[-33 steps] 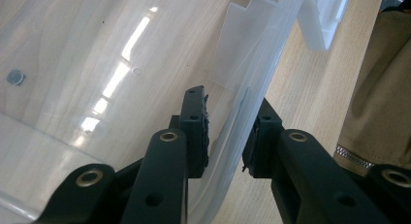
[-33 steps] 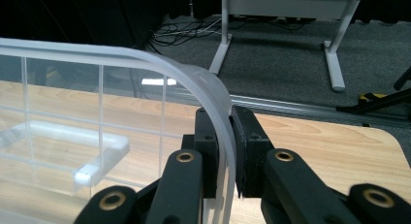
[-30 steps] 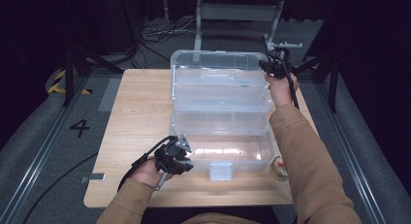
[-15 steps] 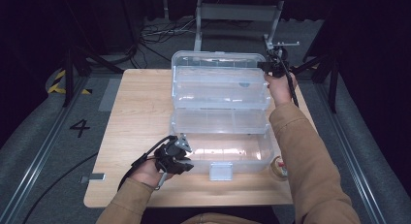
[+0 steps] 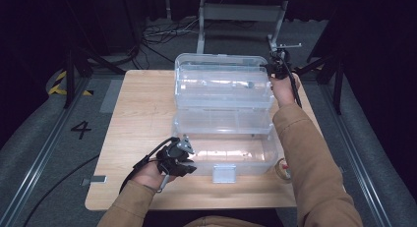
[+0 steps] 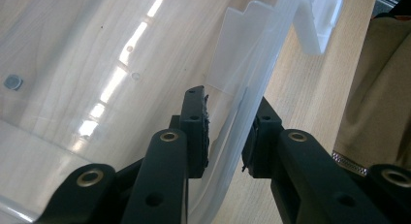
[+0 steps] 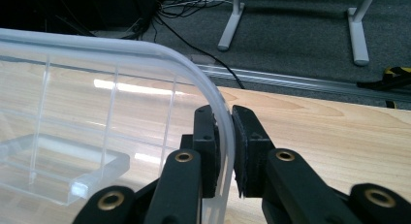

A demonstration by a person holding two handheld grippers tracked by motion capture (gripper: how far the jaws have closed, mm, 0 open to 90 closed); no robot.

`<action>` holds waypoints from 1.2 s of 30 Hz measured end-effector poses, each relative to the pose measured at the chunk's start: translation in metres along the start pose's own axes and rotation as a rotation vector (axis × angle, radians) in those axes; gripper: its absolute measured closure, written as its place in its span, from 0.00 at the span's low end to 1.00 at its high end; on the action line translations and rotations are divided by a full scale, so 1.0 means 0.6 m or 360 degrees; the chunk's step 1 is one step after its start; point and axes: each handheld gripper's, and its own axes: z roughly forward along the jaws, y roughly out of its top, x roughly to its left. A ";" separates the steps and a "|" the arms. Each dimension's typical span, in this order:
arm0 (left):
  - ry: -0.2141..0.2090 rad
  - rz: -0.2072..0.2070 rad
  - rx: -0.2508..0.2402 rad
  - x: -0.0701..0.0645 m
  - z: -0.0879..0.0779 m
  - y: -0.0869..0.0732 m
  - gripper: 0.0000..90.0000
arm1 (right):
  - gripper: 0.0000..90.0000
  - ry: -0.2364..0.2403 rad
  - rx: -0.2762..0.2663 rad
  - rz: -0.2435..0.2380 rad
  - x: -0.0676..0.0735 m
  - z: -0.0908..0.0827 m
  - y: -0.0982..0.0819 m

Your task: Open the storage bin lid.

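A clear plastic box stands open on the wooden table [image 5: 142, 114]. Its base [image 5: 231, 156] lies near me and its lid [image 5: 221, 87] stands up behind. At the base's near left corner my left gripper [image 5: 190, 161] is shut across the base's rim [image 6: 242, 112], one pad inside the wall and one outside. My right gripper [image 5: 273, 72] is at the far right, with its jaws shut on the lid's curved corner rim [image 7: 220, 110].
A white latch [image 5: 223, 173] hangs from the base's front wall. A small round object [image 5: 282, 169] lies on the table by my right sleeve. Metal stand legs [image 5: 241, 13] and cables lie on the floor beyond the table's far edge.
My right gripper has shifted slightly left and down with the lid's corner in it. The left gripper has kept still on the base's rim.
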 end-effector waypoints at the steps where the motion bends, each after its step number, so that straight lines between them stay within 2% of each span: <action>1: 0.0000 0.0001 -0.0002 0.000 0.000 0.000 0.83 | 0.91 0.0002 0.0002 -0.0003 -0.001 0.002 -0.001; 20: -0.0008 0.0005 -0.0006 0.001 0.000 -0.001 0.83 | 0.91 0.0040 0.0093 0.0009 -0.012 0.030 -0.010; 36: -0.0010 -0.0003 -0.0012 0.001 0.000 -0.001 0.83 | 0.92 0.0082 0.0194 0.0060 -0.021 0.050 -0.019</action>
